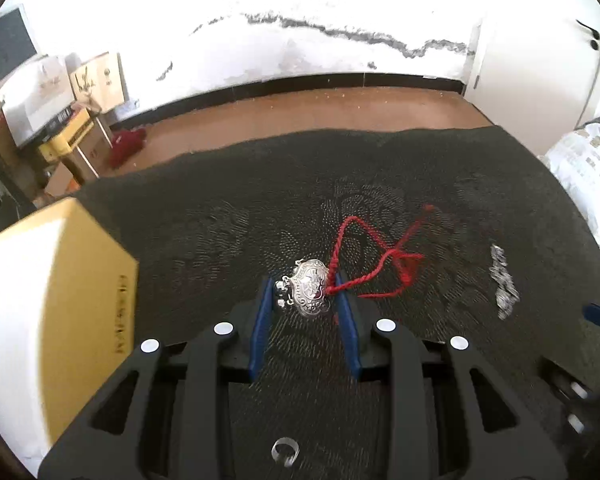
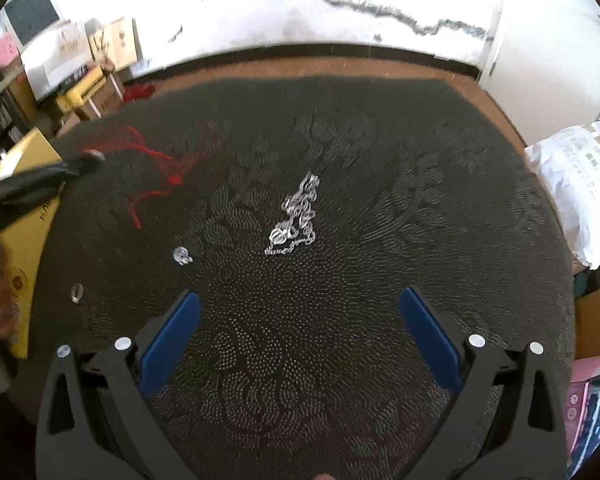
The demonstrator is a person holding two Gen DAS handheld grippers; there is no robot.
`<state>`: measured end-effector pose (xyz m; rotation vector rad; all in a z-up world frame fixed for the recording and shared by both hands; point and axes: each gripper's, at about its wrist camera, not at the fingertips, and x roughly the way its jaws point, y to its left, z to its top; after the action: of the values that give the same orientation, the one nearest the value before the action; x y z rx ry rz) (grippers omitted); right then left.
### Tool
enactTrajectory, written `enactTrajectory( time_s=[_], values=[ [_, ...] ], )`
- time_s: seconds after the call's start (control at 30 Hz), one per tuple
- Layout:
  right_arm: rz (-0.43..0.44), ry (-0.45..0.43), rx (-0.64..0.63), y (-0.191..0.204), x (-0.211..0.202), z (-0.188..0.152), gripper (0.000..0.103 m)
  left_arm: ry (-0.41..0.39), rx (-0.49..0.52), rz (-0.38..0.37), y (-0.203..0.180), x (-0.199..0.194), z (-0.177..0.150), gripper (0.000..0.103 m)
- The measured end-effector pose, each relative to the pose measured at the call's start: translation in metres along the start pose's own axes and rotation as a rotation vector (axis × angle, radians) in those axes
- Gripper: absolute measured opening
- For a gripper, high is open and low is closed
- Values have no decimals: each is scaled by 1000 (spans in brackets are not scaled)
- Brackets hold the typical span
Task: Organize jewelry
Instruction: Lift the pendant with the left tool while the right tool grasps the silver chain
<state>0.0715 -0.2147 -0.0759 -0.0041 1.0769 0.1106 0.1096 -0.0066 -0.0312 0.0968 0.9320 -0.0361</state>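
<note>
Silver pendant [image 1: 310,294] gripped, chain [image 2: 296,216] clearer rightward

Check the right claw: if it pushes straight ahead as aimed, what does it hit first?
Most likely the silver chain, bunched on the dark mat directly ahead of the open right claw. Nothing lies between them, though depth is hard to judge, so bare mat might come first.

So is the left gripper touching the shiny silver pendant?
Touching. The left wrist view shows the left gripper with its blue pads pressed on both sides of the silver lock pendant, its red cord trailing off.
</note>
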Motion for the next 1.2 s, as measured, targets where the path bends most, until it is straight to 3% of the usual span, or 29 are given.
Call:
enactTrajectory(
  time_s=[0.23,0.4,0.47,0.53,0.6,0.63,0.7,0.87,1.07,1.2],
  values=[
    [10,118,-58,-14,68,27,97,-59,-28,-70,9,-30,-3,31],
    [42,50,-177,-13,79,40,95,-42,-37,-99,17,-32,-7,31],
    [54,32,-182,-9,79,43,82,-36,-45,-99,22,-30,-8,31],
    [62,8,-194,0,73,45,39,-29,-51,-91,27,-29,-9,31],
    [77,12,-210,8,72,46,13,-23,-57,-85,30,-28,-10,31],
    [75,17,-226,15,72,44,7,-21,-56,-83,31,-28,-10,31],
    [34,26,-240,24,71,45,7,-20,-54,-76,32,-30,-10,31],
    [45,40,-134,17,62,51,7,-23,-61,-52,40,-50,-10,31],
    [102,-4,-78,24,-7,48,7,12,-131,-36,71,-87,-24,31],
    [136,-40,-89,43,-64,48,7,-7,-146,2,91,-126,-30,31]
  ],
)
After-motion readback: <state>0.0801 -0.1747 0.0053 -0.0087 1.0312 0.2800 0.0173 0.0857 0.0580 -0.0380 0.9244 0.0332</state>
